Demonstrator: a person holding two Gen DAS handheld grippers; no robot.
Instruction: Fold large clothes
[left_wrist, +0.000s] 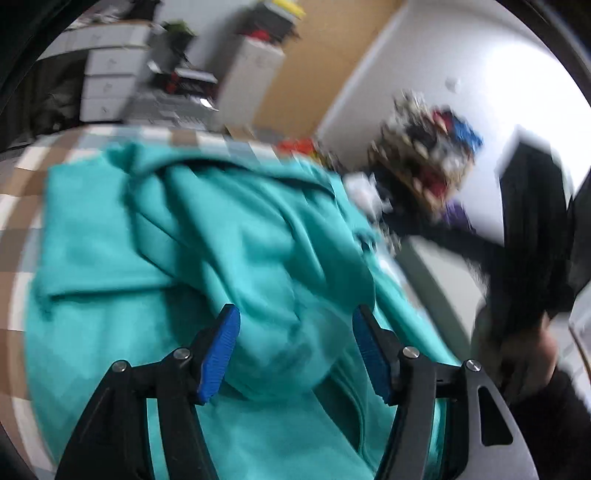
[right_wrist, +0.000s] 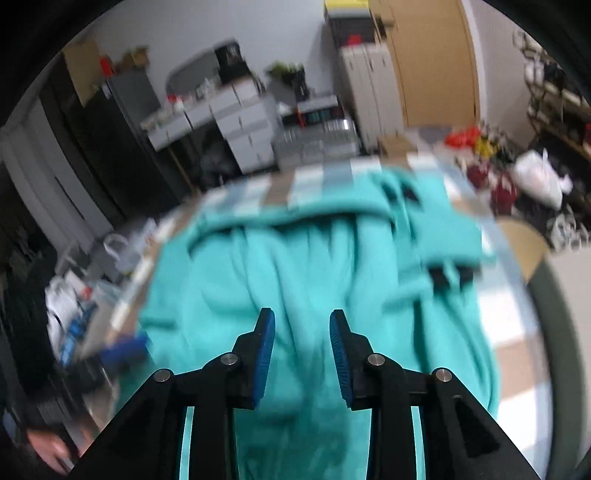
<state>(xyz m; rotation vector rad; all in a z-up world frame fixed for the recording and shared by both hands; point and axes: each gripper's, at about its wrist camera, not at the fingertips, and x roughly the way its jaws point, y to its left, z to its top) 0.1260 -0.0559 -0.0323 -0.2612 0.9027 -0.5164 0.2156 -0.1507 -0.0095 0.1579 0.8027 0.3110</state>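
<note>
Left fingers (left_wrist: 229, 354): blue ribbed pads set wide apart, nothing pinched between them; a rounded bulge of cloth sits in the gap below, and contact cannot be told through the blur.
Left gripper (left_wrist: 295, 354): poised over the near middle of the garment, most likely so it can come down on a fold or edge.
Right fingers (right_wrist: 266, 354): pads parted, narrower than the left pair, holding nothing; cloth shows between them, apparently beneath, not gripped.
Right gripper (right_wrist: 302, 356): aimed along the garment's long creases toward its far edge, probably lining up for a grab.
Teal garment (right_wrist: 303, 258): large, rumpled, spread over most of the bench; ridges run near to far, a bunched band lies along the far edge, and dark tabs show at the far right. Not yet flat, so smoothing would seem due before any fold.
Bench (left_wrist: 22, 206): covered in a checked cloth of tan, white and pale blue, bare only at the left and far margins around the garment.
Background: cabinets, drawers and clutter stand well beyond the bench's far edge, apart from the work.
Image quality: heavy motion blur in both views; fine detail is unreliable.
</note>
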